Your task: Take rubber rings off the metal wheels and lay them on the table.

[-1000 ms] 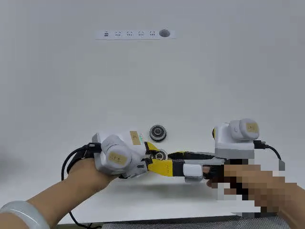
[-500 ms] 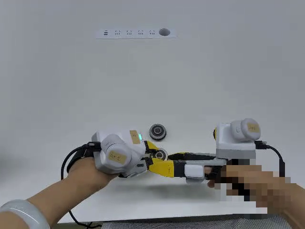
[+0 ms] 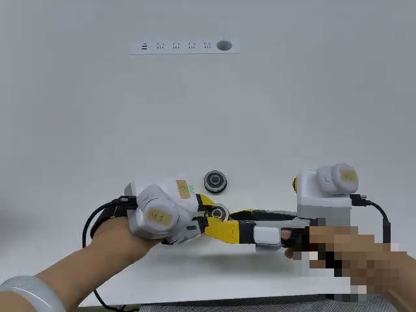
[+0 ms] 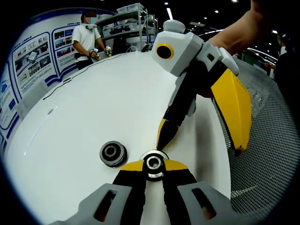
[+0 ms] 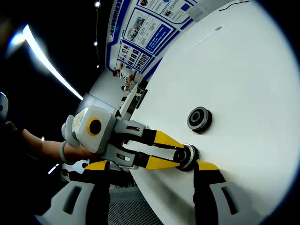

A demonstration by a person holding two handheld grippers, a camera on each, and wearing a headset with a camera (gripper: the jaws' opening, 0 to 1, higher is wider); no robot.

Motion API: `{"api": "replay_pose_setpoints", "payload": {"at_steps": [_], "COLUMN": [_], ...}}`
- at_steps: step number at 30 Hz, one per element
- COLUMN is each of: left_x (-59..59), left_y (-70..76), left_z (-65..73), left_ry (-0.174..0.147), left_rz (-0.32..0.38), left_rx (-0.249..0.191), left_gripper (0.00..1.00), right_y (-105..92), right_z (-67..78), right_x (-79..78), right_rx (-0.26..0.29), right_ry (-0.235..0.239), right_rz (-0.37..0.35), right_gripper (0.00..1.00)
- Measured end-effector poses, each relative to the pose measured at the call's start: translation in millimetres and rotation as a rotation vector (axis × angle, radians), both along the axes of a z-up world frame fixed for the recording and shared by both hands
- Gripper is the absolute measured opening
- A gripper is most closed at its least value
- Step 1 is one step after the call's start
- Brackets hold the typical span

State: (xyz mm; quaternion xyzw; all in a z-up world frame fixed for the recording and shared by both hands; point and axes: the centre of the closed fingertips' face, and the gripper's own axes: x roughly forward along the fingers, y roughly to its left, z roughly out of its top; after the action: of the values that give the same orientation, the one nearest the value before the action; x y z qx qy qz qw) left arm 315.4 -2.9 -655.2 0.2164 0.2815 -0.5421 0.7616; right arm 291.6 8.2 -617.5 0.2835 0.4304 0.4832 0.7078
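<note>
Left tool (image 4: pixel 153 168) clamped on wheel (image 4: pixel 153 162) just above desk (image 3: pixel 273 130). Right tool (image 4: pixel 200 143) has its jaws apart, one tip at the wheel rim. It has drifted slightly toward 3 o'clock since a second ago. Rubber ring (image 4: pixel 153 153) looks still on; peel probably just starting. Spare wheel (image 3: pixel 215 181) on desk at 12 o'clock.
</note>
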Motion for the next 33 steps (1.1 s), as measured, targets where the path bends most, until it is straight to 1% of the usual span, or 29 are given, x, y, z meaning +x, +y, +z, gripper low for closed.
{"api": "replay_pose_setpoints", "payload": {"at_steps": [7, 12, 17, 20, 23, 26, 33], "left_x": [0.1, 0.1, 0.3, 0.4, 0.2, 0.2, 0.0], "left_y": [0.1, 0.3, 0.6, 0.7, 0.5, 0.5, 0.2], "left_z": [0.2, -0.1, -0.3, -0.6, -0.5, -0.5, -0.3], "left_ry": [0.0, 0.001, 0.002, 0.002, 0.002, 0.001, 0.001], "left_rz": [0.0, 0.001, 0.006, 0.007, 0.007, 0.006, 0.005], "left_rx": [0.0, -0.001, -0.005, -0.005, -0.005, -0.005, -0.006], "left_gripper": [0.13, 0.13, 0.13, 0.13, 0.13, 0.13, 0.13], "right_y": [0.3, -3.0, -3.5, -5.3, -8.0, -9.6, -11.9], "right_z": [-0.9, -3.8, -5.2, -8.3, -14.7, -18.1, -22.4], "right_x": [0.0, 2.8, 4.9, 6.7, 9.9, 11.8, 13.6], "right_rx": [-0.002, -0.016, -0.027, -0.039, -0.061, -0.078, -0.098], "right_ry": [0.003, 0.008, 0.006, 0.007, 0.009, 0.006, 0.008], "right_rz": [0.0, -0.012, -0.017, -0.026, -0.038, -0.043, -0.05], "right_gripper": [0.73, 0.66, 0.62, 0.57, 0.49, 0.43, 0.35]}}
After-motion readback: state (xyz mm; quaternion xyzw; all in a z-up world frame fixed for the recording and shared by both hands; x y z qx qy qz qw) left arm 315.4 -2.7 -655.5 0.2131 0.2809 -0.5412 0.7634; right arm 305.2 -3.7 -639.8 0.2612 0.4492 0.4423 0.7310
